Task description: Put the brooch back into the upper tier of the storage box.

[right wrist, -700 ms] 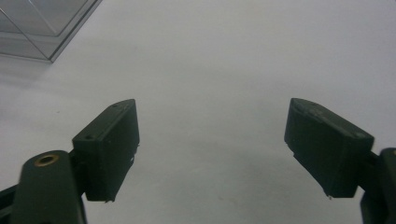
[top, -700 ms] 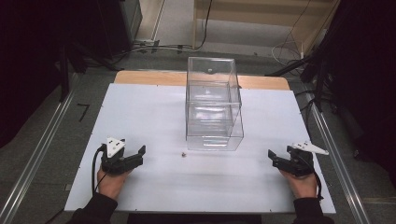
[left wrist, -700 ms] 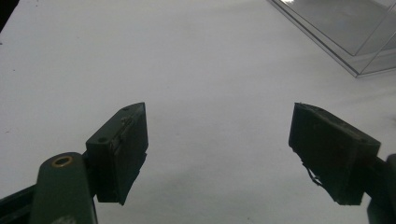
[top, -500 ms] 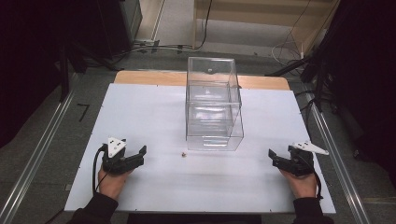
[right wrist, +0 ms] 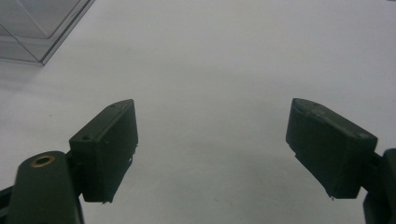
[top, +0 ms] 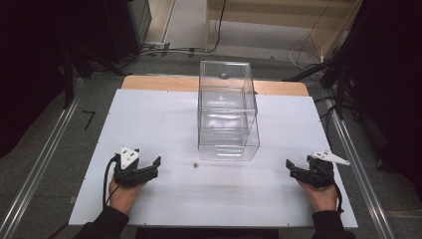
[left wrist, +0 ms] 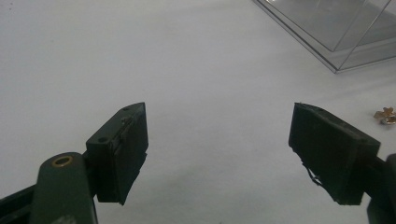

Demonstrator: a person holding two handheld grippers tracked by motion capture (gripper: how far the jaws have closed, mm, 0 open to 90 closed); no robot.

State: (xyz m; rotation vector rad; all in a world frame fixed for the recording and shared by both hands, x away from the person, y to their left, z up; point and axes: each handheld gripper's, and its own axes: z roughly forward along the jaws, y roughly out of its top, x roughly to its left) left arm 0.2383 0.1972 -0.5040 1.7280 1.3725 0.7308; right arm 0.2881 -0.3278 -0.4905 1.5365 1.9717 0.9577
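Both the left gripper point(top: 149, 167) and right gripper point(top: 297, 172) are held wide open, empty, near the table's point(top: 149, 114) front edge. The tiny gold trinket point(top: 196, 164) could be flicked away if closed on carelessly.

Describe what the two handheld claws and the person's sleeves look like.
Both the left claw and the right claw are black with two blocky jaws. Each carries a pale three-cornered plate on top and trails a black cable. The sleeves are dark.
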